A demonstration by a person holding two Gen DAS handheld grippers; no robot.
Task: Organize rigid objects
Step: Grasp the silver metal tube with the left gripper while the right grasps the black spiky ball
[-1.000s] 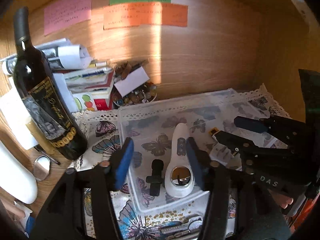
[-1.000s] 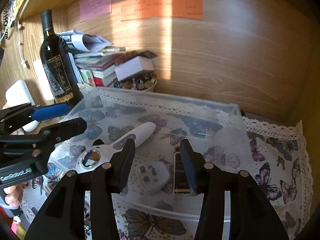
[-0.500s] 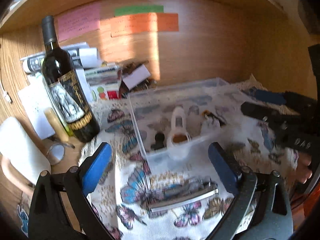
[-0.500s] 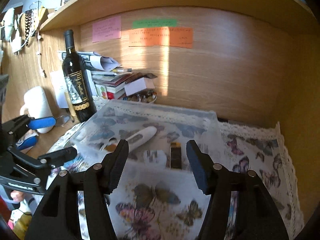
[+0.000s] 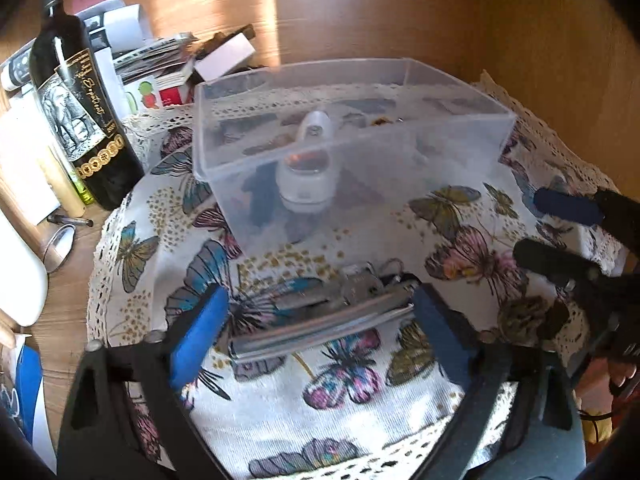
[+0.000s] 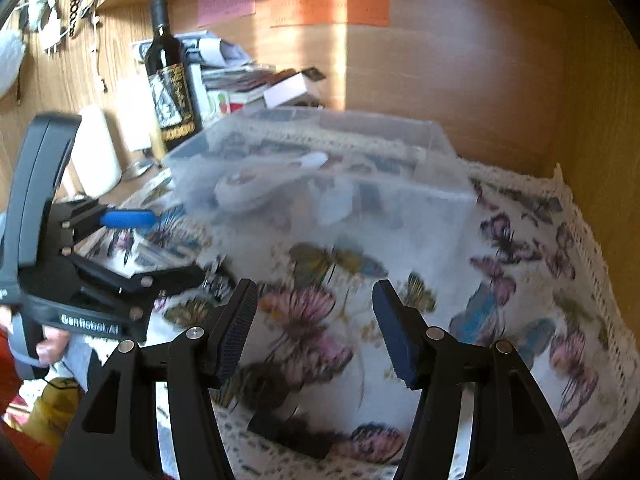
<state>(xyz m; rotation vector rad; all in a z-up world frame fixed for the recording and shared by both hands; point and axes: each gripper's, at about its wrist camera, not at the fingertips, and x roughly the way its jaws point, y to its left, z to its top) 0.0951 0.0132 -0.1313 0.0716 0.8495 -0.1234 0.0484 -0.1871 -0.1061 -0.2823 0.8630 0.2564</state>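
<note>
Here, a metal binder clip mechanism (image 5: 320, 320) flat on a butterfly-print cloth (image 5: 460, 208), between the spread blue fingers (image 5: 198, 336) of the left tool (image 5: 316, 340), released and touching nothing. Just behind, a clear plastic box (image 5: 348, 152) on the same cloth, a white handheld device (image 5: 308, 168) inside among smaller items blurred through the wall. To the left of the box, a dark wine bottle (image 5: 80, 120) upright on the wooden counter (image 5: 68, 280), stacked papers and books (image 5: 160, 64) behind. Off to the right, the right tool (image 6: 316, 320), also released, fingers wide and empty above the cloth in front of the box. Near its base, a small black object (image 6: 288, 432) at the lace edge, too blurred to identify. On the back wall, pink, green and orange notes (image 6: 328, 8).
</note>
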